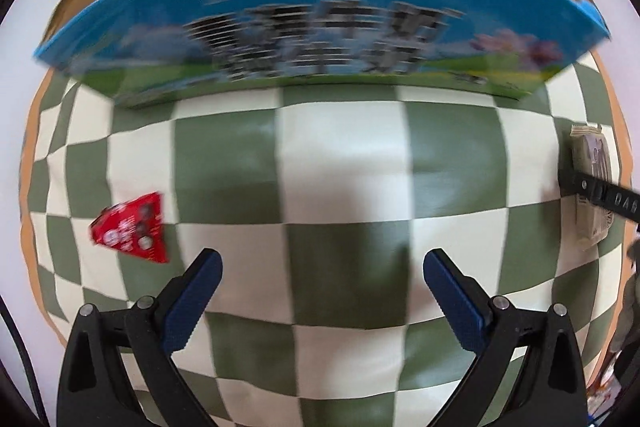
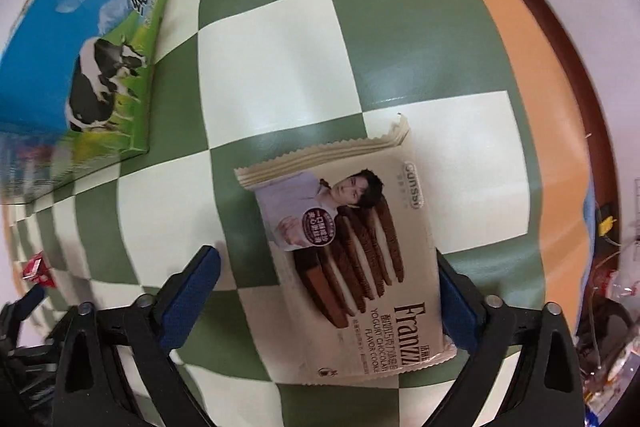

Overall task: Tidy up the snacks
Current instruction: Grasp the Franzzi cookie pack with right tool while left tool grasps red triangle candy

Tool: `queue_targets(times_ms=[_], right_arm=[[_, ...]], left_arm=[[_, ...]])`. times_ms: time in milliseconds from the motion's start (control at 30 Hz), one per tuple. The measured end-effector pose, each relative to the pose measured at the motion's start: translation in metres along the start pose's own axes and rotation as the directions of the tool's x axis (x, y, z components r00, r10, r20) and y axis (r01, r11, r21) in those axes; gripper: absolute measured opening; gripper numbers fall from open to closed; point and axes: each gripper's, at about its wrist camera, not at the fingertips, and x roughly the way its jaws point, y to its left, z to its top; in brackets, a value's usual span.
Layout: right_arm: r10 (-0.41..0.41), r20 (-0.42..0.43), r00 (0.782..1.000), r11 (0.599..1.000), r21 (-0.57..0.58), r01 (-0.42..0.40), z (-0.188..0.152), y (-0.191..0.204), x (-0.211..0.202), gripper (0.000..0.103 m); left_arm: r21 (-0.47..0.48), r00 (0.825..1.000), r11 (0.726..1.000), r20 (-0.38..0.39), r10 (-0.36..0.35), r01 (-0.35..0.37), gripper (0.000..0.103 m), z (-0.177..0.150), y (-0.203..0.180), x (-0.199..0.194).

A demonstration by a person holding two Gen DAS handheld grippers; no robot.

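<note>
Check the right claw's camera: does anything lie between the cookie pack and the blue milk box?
Nothing does. In the right wrist view, only bare checkered cloth separates the cookie pack from the blue milk box.

My gripper straddles a cream cookie packet — jaws apart — on the green-and-white checkered cloth.

A green-and-cream checked cloth is spread over an orange table; clutter is seen beyond its edge.
</note>
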Motion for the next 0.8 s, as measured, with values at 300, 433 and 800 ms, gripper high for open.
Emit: queue_targets(times_ms=[300,433,800], right_arm=[[0.095,-0.023,0.995,0.986,-0.136,-0.097,-0.061,0.081,0.001,0.063],[0.145,-0.066,0.987,0.972,-0.178,-0.155,-0.086,0.121,0.008,0.063],[0.15,-0.126,0.981,0.966,-0.191,-0.172,-0.094,0.151,0.019,0.063]], left_arm=[[-0.173,0.999,0.984,0.002,0.048,-0.047,0.103,-0.026,0.085,-0.014],[-0.293,0.999,0.955,-0.013,0.038,-0.04,0.103,-0.026,0.134,-0.019],[-0.436,0.977,0.884,-0.041,-0.208,0.17,0.072,-0.003,0.186,0.031]])
